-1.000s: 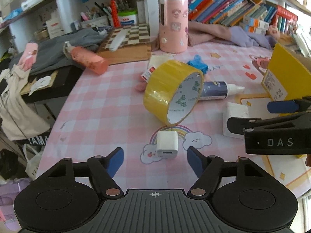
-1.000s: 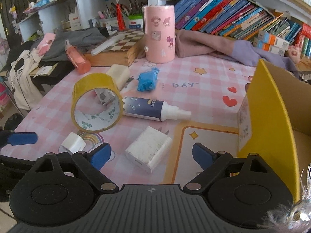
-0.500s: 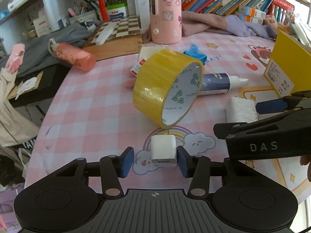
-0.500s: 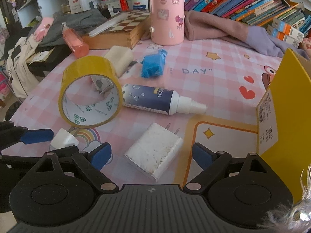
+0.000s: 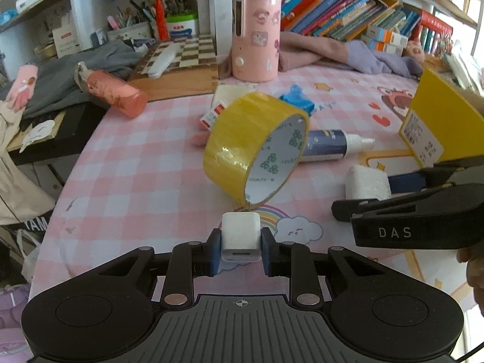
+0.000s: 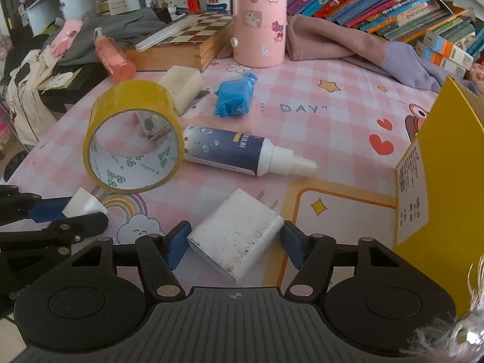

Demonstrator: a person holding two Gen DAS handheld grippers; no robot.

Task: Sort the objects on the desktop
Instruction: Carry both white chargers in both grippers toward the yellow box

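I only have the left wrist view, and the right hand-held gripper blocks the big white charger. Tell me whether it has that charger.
Observer: It looks so. The right hand-held gripper has just been closing its jaws, and both blue pads appear pressed against the big white charger.
Operator: Give me the way its prongs face.
Observer: Two metal prongs stick out of its far end, pointing away from the gripper, toward the spray bottle.
Operator: Report how it sits in the jaws.
Observer: Skewed. The pads meet two opposite corners rather than flat sides.
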